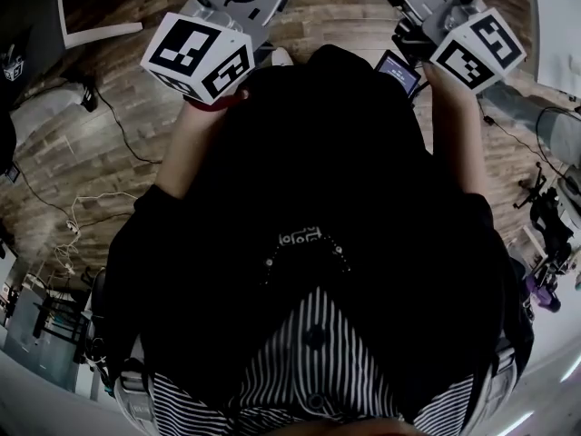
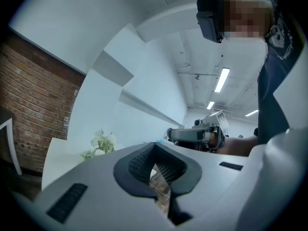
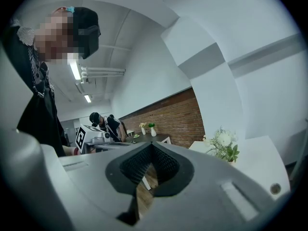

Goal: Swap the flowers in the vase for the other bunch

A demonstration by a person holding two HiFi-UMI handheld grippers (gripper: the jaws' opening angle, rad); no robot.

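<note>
A bunch of white flowers with green leaves [image 2: 100,142] stands on a white table [image 2: 57,160] at the left of the left gripper view. The same bunch [image 3: 222,146] shows at the right of the right gripper view; its vase is hidden behind the gripper's body. My left gripper [image 2: 155,149] is shut with nothing between its pads, and so is my right gripper [image 3: 151,149]. Both are held level, well short of the flowers. In the head view only their marker cubes show, left [image 1: 195,54] and right [image 1: 477,48]; the jaws are cut off at the top edge.
Wooden floor with cables [image 1: 82,216] lies below. A brick wall [image 3: 168,117] runs behind a dark table carrying two small vases [image 3: 147,128], where another person [image 3: 103,124] stands. A white frame [image 1: 91,30] sits at the upper left. Gear lies on the floor at the right [image 1: 545,216].
</note>
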